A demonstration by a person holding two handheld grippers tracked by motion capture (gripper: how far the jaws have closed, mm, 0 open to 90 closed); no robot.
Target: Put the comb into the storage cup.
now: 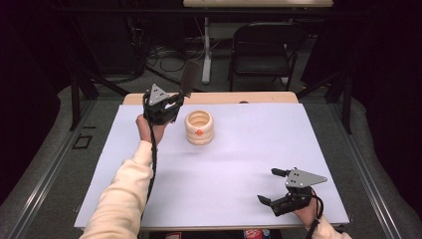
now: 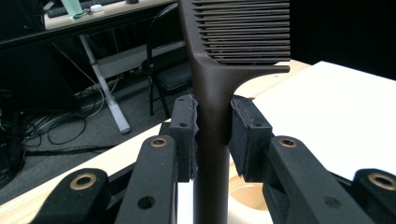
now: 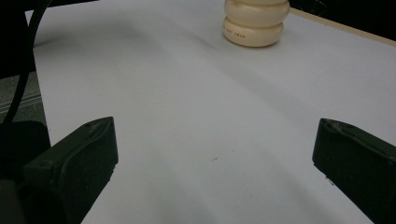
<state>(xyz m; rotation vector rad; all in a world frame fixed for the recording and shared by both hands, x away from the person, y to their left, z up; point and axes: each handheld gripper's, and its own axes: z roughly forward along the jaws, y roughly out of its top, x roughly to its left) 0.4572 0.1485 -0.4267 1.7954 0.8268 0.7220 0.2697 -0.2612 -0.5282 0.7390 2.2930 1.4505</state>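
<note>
Small unreadable print on cream ridged cup (image 3: 253, 23), left gripper (image 2: 212, 135) fingers clamped on dark comb (image 2: 233, 46), right gripper (image 3: 212, 158) fingers spread wide over white table (image 1: 239, 164), holding nothing

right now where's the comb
The comb is clamped by its handle in the left tool, held upright at the far left of the table, just left of the cream ribbed holder.

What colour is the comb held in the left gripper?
Dark brown, nearly black; the comb shows best in the left gripper view.
</note>
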